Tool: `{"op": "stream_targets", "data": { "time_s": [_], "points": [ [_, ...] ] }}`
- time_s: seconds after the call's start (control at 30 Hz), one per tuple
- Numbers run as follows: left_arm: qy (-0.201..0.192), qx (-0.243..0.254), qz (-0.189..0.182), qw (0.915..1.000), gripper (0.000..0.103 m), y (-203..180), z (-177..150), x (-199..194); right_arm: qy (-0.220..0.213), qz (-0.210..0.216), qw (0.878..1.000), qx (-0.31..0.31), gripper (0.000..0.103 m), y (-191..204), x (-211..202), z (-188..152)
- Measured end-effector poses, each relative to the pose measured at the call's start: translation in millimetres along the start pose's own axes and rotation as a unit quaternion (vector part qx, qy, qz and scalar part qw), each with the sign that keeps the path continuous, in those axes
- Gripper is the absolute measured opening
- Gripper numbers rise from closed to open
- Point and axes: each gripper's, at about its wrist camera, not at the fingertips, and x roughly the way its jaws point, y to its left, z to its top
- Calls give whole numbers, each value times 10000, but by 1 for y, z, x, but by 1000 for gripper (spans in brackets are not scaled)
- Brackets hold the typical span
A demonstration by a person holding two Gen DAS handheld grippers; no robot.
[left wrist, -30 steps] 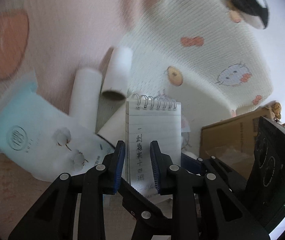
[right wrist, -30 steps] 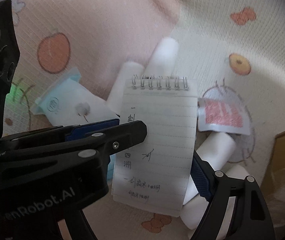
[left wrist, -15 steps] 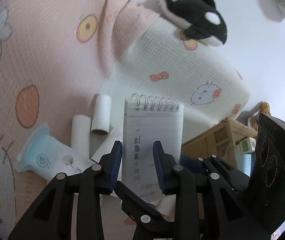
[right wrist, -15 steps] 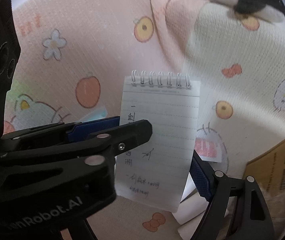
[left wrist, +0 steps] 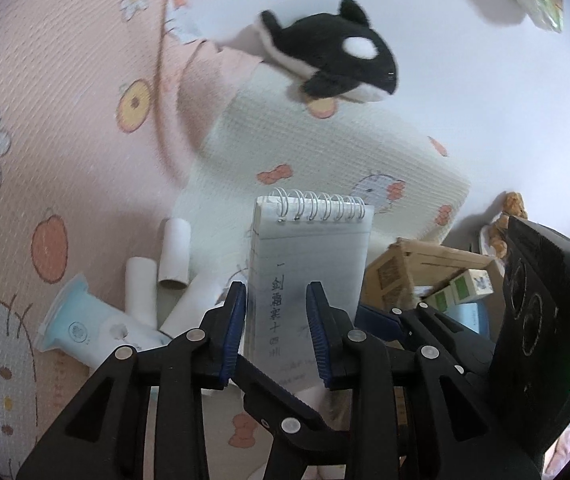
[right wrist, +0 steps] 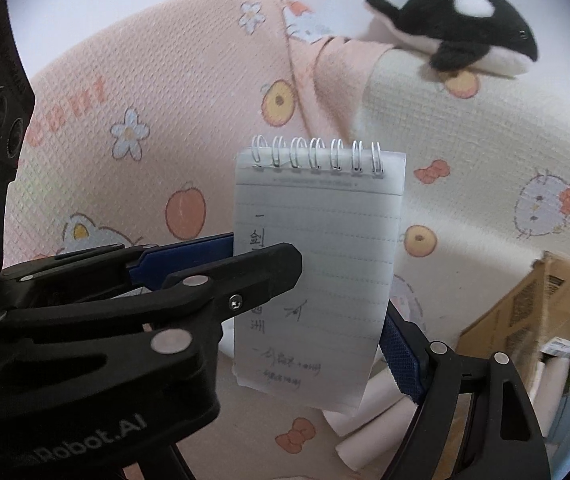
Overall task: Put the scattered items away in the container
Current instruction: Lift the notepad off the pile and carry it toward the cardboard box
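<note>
left wrist view: left tongs [left wrist: 276,330] part-open, blue pads flanking notebook [left wrist: 312,264] face, grip unclear; cardboard box [left wrist: 425,276] lower right, nearer right hand.
right wrist view: right tongs [right wrist: 313,316] wide, clamping upright notebook [right wrist: 317,264] by side edges; box [right wrist: 525,320] right.

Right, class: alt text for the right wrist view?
The right gripper holds a spiral notepad above a pink cartoon-print mat. The left gripper, whose jaws have just been opening, straddles its left edge; a plush orca beyond, a cardboard box at right.
</note>
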Motion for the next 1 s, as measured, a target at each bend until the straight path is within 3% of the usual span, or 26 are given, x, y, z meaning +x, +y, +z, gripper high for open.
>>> {"op": "stream_targets", "data": {
  "time_s": [0.33,0.77,1.0],
  "points": [
    [-72,512,102,9986,34,-55,2,4,-260,37,9987,431,82,-42,-31,-3],
    [-105,1070,-31,9942,33,-119,11,15,-614,-32,9934,973,82,-92,-67,-21],
    [-126,1246,-285,9917,33,-141,23,25,-740,27,9901,1195,82,-118,-83,-22]
  ]
}}
